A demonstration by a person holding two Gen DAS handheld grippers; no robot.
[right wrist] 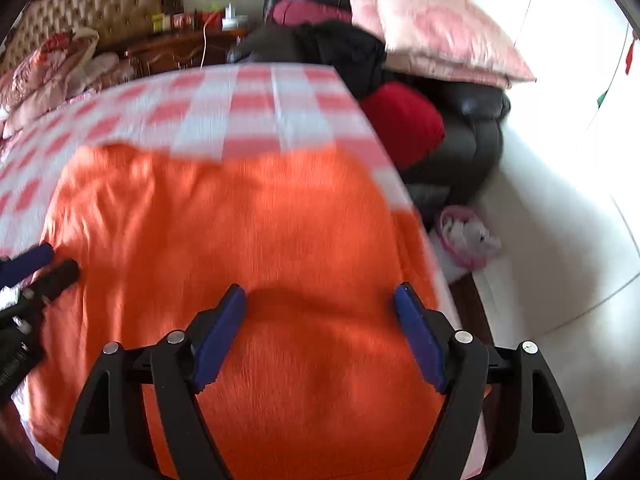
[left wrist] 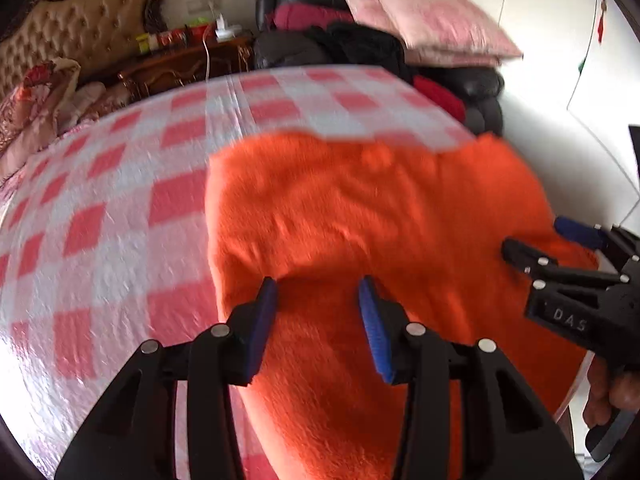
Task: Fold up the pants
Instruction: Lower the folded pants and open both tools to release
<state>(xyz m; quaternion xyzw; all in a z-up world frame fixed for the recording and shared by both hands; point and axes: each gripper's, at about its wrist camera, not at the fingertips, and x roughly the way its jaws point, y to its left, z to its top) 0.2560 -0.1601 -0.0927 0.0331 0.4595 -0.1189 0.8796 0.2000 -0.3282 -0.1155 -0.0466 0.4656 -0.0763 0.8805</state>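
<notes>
Orange pants (left wrist: 360, 220) lie ahead under both claws; left gripper (left wrist: 318, 284) part-spread, right gripper (right wrist: 320, 292) spread wide (nothing pinched, apparently—blurred); right sits nearer pants' middle.

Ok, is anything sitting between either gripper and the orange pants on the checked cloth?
Nothing visible. The left gripper and right gripper both stand open directly over the orange pants, with only bare fleece under their pads. No other object lies on the pants; the checked cloth beside them is the only thing nearby.
</notes>
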